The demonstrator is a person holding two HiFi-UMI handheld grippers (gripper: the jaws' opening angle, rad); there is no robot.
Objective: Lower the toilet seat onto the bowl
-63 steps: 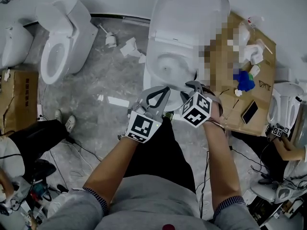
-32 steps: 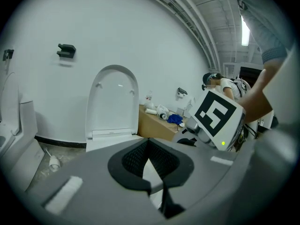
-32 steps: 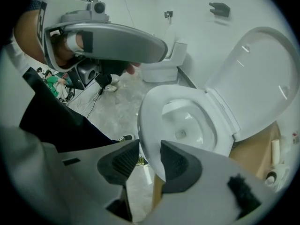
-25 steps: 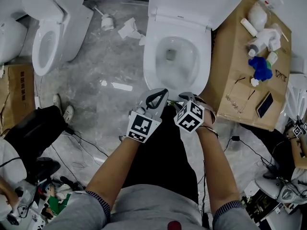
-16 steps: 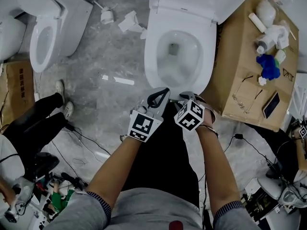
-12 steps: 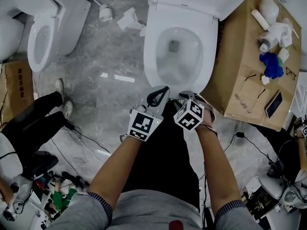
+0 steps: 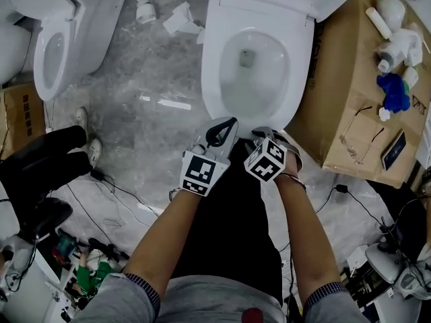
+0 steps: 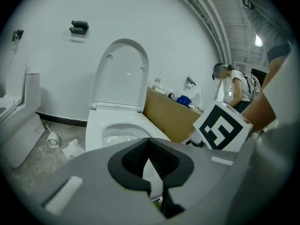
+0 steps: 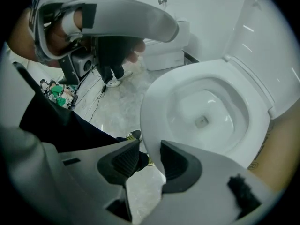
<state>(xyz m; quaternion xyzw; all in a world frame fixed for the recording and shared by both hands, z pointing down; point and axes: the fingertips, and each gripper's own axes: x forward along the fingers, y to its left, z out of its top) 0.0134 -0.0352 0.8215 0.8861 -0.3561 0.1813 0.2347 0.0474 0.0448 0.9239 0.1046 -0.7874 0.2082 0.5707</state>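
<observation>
A grey marbled floor (image 7: 148, 66) is seen, with the bowl (image 7: 212, 66) at twelve o'clock from both claws. The toilet seat (image 8: 123, 74) is stood upright behind it, not yet lowered. The claws are held low, probably ahead of a reach. The left claw (image 8: 152, 184) is closed on nothing. The right claw (image 9: 146, 157) is parted slightly and empty.
</observation>
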